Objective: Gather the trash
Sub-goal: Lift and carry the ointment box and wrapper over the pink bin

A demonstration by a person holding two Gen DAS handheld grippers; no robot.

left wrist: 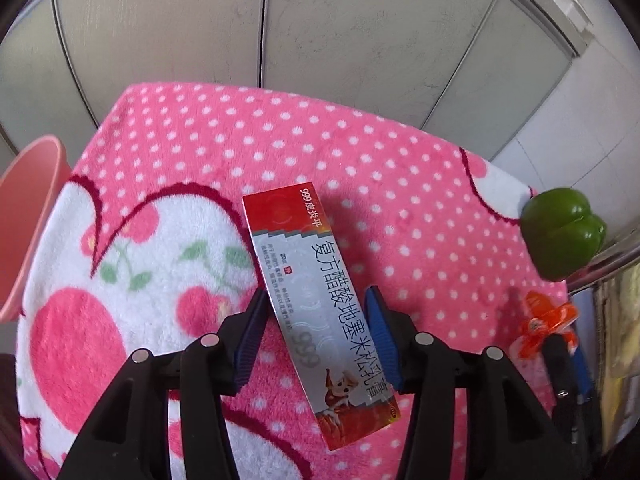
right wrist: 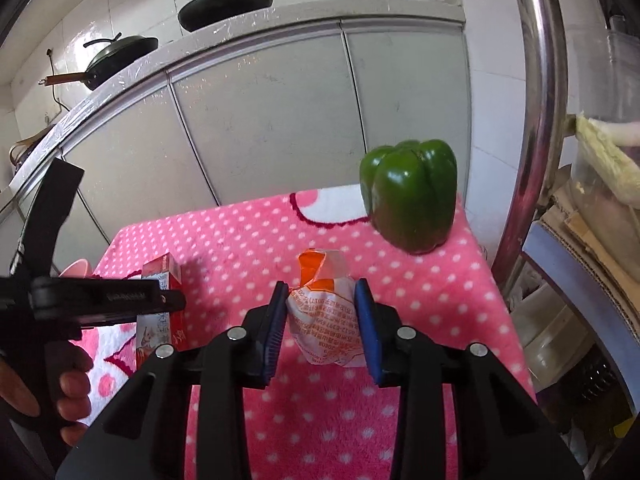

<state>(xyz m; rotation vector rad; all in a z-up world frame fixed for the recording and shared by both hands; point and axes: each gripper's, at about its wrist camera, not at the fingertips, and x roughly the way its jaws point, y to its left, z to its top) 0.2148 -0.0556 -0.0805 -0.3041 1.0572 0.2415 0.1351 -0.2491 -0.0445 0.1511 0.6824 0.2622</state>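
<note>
A red-and-grey ointment box (left wrist: pixel 316 320) lies on the pink dotted towel (left wrist: pixel 280 140). My left gripper (left wrist: pixel 316 292) is open and straddles the box near its middle, pads close to both long edges. In the right wrist view this gripper (right wrist: pixel 168 300) reaches in from the left over the box (right wrist: pixel 160 312). My right gripper (right wrist: pixel 322 284) is shut on a crumpled orange-and-white wrapper (right wrist: pixel 324 320), pads pressing both its sides. In the left wrist view, the wrapper (left wrist: pixel 540 316) and the right gripper's fingers (left wrist: pixel 560 352) show at the right edge.
A green bell pepper (right wrist: pixel 408 196) stands at the towel's far right corner (left wrist: pixel 564 232). A pink basin (left wrist: pixel 28 220) sits off the towel's left edge. Grey cabinet doors (right wrist: pixel 260 120) rise behind, with pans (right wrist: pixel 224 4) on top. A steel pole (right wrist: pixel 544 120) and stacked clutter crowd the right.
</note>
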